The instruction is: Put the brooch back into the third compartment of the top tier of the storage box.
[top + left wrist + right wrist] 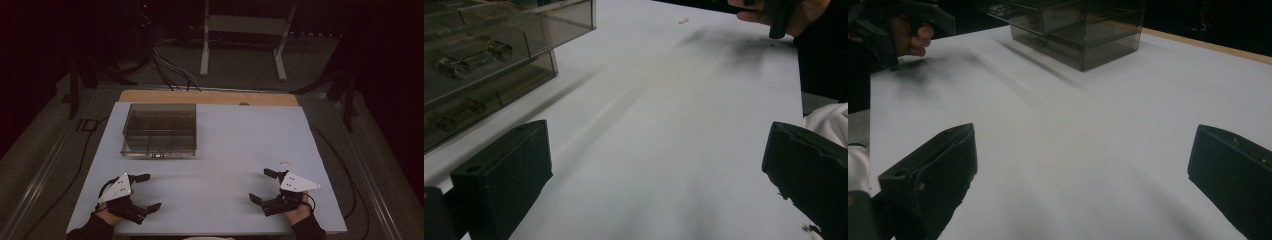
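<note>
My left gripper (150, 191) rests near the table's front left corner, jaws wide open and nothing between them; in the left gripper view (659, 150) the bare table lies between its black jaws. My right gripper (260, 185) sits at the front right, also wide open and empty (1083, 150). A smoked clear box (159, 130) with drawers and compartments stands at the back left of the white table top (225, 150). The box (499, 50) holds small metal parts in its drawers. A tiny clear object (285, 163) lies on the table just beyond the right gripper.
The tiny object (683, 20) appears far off in the left gripper view, near the other hand (784, 12). In the right gripper view the box (1073, 30) stands ahead and the other hand (908, 32) at upper left. Cables and a stand's legs (242, 45) lie behind the table.
</note>
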Demonstrator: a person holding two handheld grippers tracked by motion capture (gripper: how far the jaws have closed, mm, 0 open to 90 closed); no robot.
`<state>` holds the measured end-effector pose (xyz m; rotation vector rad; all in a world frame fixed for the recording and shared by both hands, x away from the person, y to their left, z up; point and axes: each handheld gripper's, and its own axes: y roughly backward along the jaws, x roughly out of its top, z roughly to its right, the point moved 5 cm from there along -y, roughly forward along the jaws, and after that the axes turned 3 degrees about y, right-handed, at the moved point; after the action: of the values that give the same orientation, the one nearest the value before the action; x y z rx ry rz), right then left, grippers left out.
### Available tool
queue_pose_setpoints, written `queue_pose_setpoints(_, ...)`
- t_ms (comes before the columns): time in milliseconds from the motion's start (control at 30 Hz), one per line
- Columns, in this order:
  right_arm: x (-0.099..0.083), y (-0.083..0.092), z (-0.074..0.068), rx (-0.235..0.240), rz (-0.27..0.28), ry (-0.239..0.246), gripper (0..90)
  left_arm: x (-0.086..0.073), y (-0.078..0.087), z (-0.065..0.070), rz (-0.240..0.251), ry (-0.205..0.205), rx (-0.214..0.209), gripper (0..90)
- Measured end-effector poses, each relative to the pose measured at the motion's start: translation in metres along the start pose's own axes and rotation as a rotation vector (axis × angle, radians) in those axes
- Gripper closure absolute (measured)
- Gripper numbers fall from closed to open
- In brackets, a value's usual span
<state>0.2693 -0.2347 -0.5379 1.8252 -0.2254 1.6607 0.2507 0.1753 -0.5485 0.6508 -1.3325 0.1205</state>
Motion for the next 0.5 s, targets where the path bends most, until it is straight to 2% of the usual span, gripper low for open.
queue_pose_setpoints(233, -0.003, -0.0015, -0.0003, -0.026, -0.015, 0.013, 0.0, 0.0007, 0.0014, -0.0006, 0.0, 0.005, -0.004, 0.6)
queue_pose_setpoints(433, -0.0037, -0.0015, 0.0, -0.008, -0.018, 0.004, 0.0, 0.0014, 0.0029, 0.0007, 0.006, 0.001, -0.001, 0.6)
queue_pose_setpoints(500, -0.0047, -0.0027, -0.0001, -0.009, -0.04, -0.005, 0.0, 0.0011, 0.0029, 0.0006, 0.007, 0.005, -0.006, 0.6)
